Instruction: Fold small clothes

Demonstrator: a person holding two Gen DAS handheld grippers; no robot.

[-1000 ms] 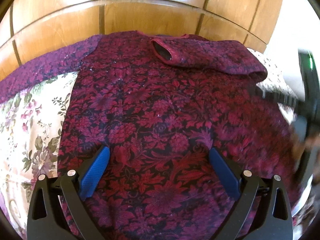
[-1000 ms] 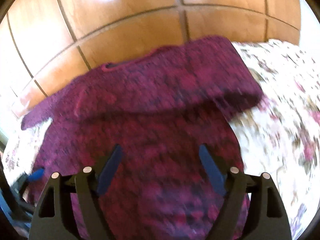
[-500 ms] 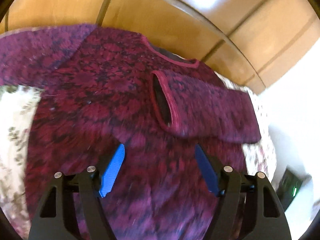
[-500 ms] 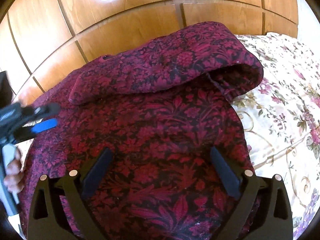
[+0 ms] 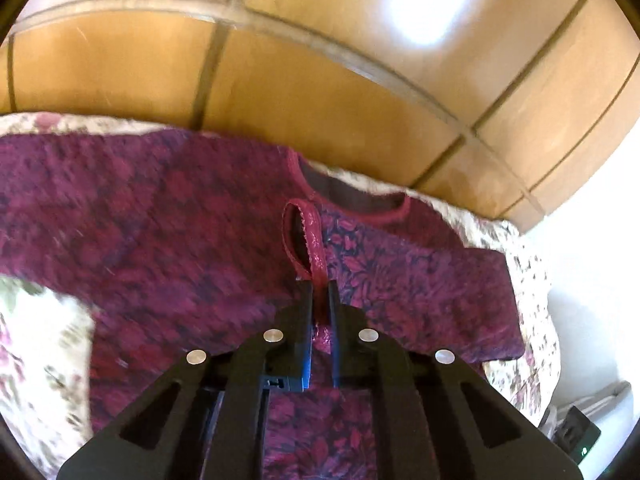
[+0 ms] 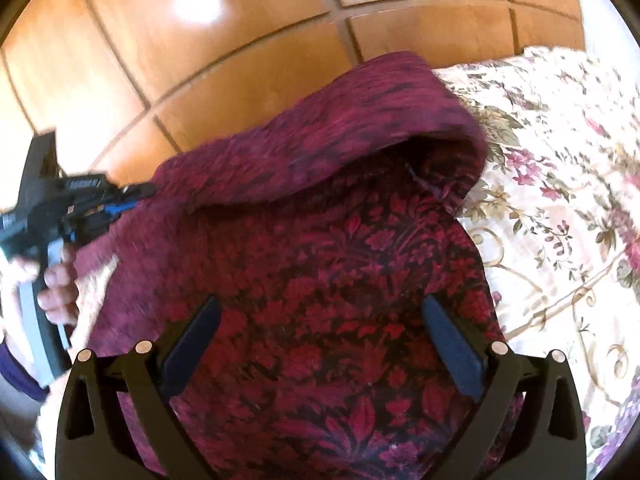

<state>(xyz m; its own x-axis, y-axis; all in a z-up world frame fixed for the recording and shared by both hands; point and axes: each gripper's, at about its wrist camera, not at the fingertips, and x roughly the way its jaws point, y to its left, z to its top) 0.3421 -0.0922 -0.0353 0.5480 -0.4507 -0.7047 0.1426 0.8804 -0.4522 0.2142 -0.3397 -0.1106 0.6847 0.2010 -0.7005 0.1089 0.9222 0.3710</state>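
Observation:
A dark red floral long-sleeved top [image 5: 168, 232] lies spread on a floral bedspread [image 5: 36, 344]. Its right sleeve [image 5: 420, 284] is folded across the chest, cuff [image 5: 310, 240] near the neckline [image 5: 360, 204]. My left gripper [image 5: 320, 288] is shut on the cuff's red hem. In the right wrist view the top [image 6: 340, 280] fills the middle, with the folded sleeve [image 6: 320, 152] across its far part. My right gripper [image 6: 320, 320] is open and empty above the top's body. The left gripper [image 6: 132, 196] shows at the left edge there, at the sleeve's end.
A wooden panelled headboard [image 5: 320, 80] stands right behind the top, also in the right wrist view [image 6: 200, 60]. The bedspread [image 6: 560, 200] extends to the right of the top. A dark device with a green light [image 5: 576, 436] sits off the bed's right side.
My left gripper moved forward to the folded sleeve's cuff and shut on its hem. My right gripper stayed open over the top's body, shifting slightly.

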